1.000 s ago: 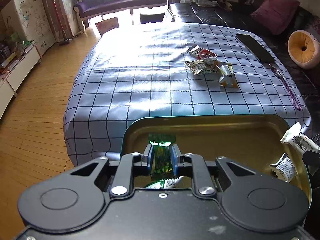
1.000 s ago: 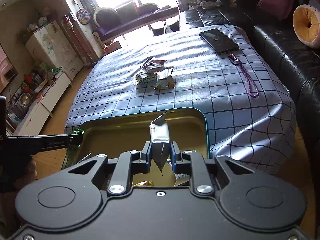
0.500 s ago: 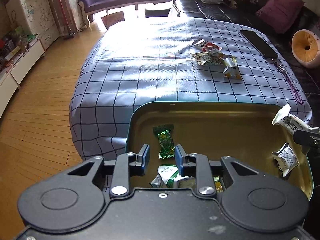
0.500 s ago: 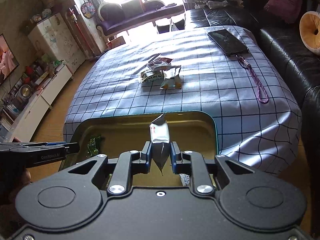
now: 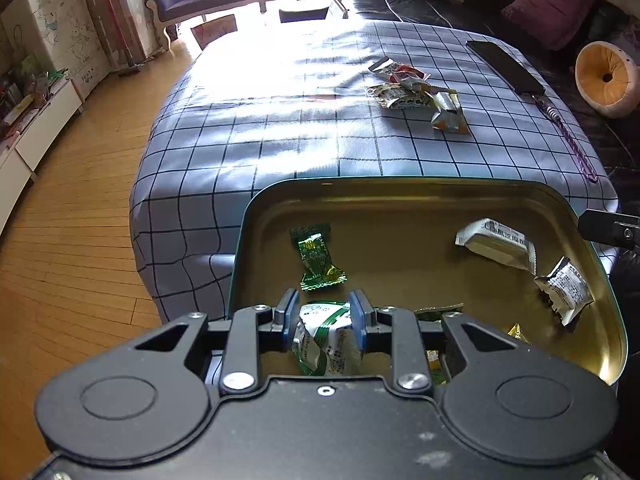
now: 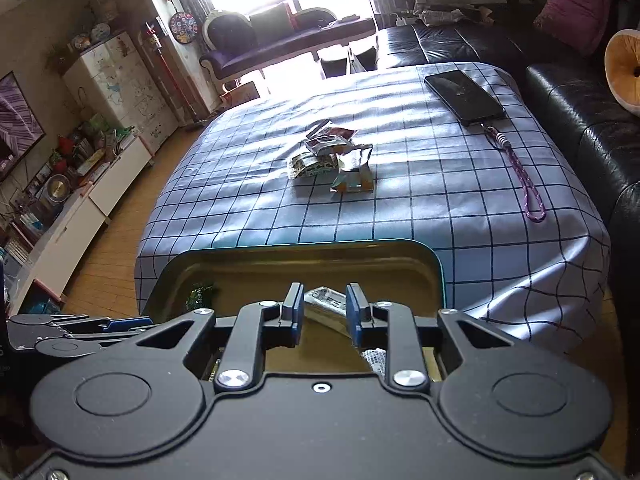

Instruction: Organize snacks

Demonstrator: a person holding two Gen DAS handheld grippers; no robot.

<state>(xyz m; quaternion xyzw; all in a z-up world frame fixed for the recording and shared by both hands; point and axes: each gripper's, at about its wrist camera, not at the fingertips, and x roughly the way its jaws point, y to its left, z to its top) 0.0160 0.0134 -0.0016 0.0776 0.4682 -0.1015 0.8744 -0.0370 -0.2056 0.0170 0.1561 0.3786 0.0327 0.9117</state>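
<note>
Beyond the tin [image 5: 612, 320], we see a phone [image 6: 464, 96] and loose snack packets [image 6: 332, 160] — inside it, a white packet [image 5: 496, 244]; both the left gripper [image 5: 324, 316] and the right gripper [image 6: 323, 314] stand parted, the right just opening, gripping nothing.

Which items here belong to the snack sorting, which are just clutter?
Job:
- tin
- green candy
- white packet
- snack pile on tablecloth

Clutter:
- phone
- purple strap
- pink cushion
- sofa

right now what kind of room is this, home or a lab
Most likely a home living room: a black leather sofa runs beside the table with the checked cloth, a purple upholstered bench sits by the bright window, and a white cabinet has cartoon drawings on it.
</note>
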